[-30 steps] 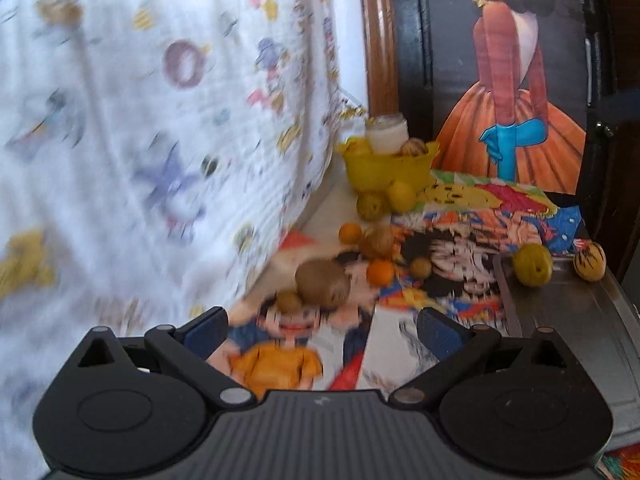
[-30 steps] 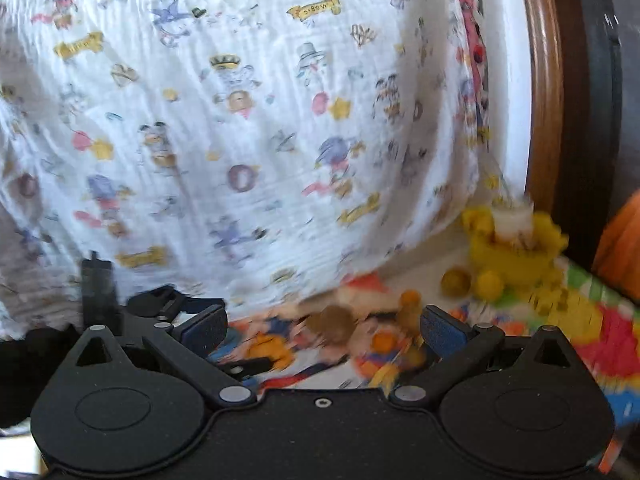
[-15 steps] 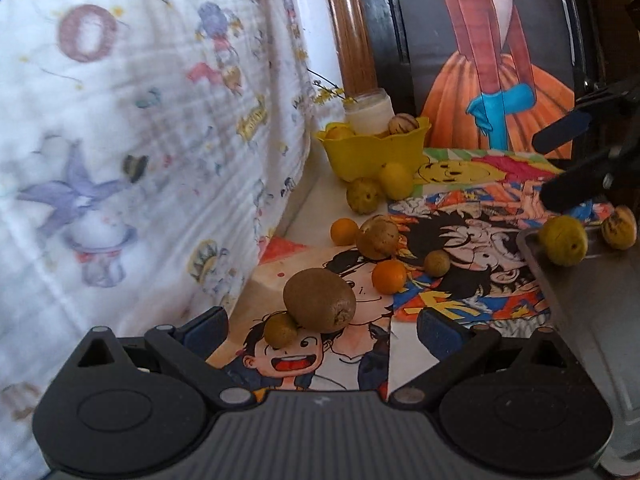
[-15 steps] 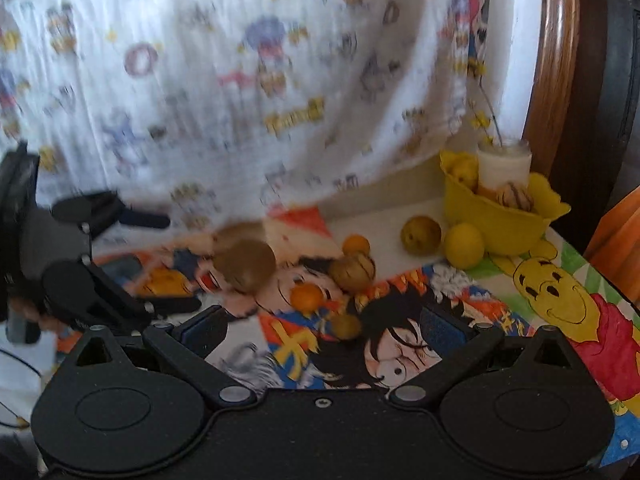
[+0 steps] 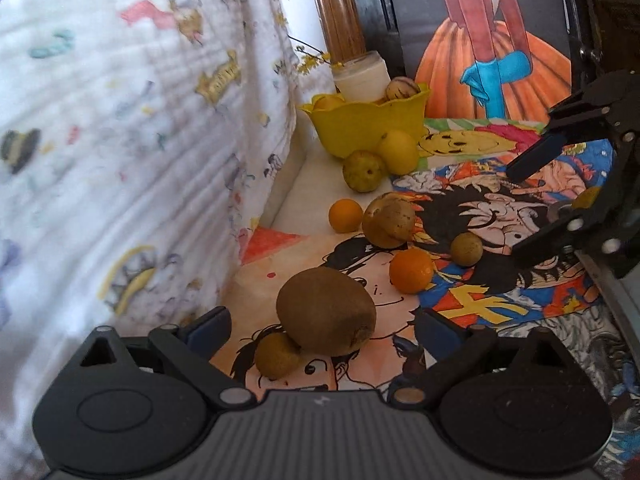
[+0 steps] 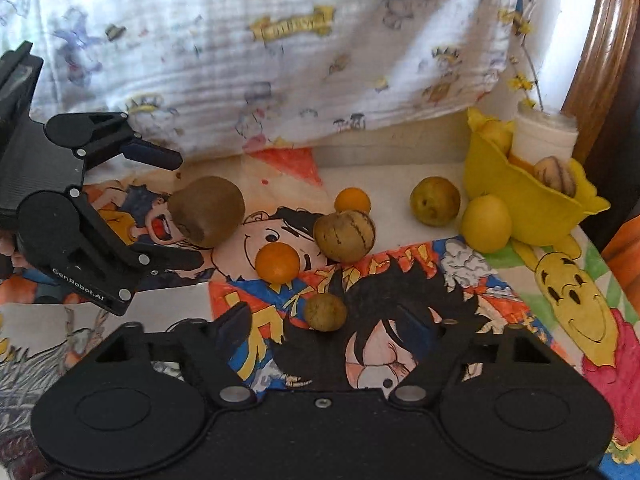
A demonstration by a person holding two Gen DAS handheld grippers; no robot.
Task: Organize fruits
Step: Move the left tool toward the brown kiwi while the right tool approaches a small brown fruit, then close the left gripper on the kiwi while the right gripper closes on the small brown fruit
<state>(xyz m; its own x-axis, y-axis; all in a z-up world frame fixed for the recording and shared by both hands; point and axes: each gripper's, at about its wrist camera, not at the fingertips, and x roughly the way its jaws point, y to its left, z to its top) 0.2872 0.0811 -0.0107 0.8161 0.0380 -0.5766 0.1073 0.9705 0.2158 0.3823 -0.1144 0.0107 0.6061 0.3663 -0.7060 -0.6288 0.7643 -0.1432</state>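
Loose fruit lies on a cartoon-print mat. A big brown kiwi sits between the fingers of my left gripper, whose jaws are closing a little; the pads stand clear of it. A small brown fruit leans on the kiwi's near side. My right gripper is closing around another small brown fruit, with gaps on both sides. Each gripper shows in the other's view: the right gripper, the left gripper. A yellow bowl at the back holds fruit.
Two oranges, a striped fruit, a lemon and a greenish fruit lie between grippers and bowl. A white jar stands in the bowl. A printed cloth hangs on the left; a grey tray lies right.
Both grippers have come down and forward onto the fruit. The right gripper has entered the left wrist view, and its jaws have narrowed around the small brown fruit.
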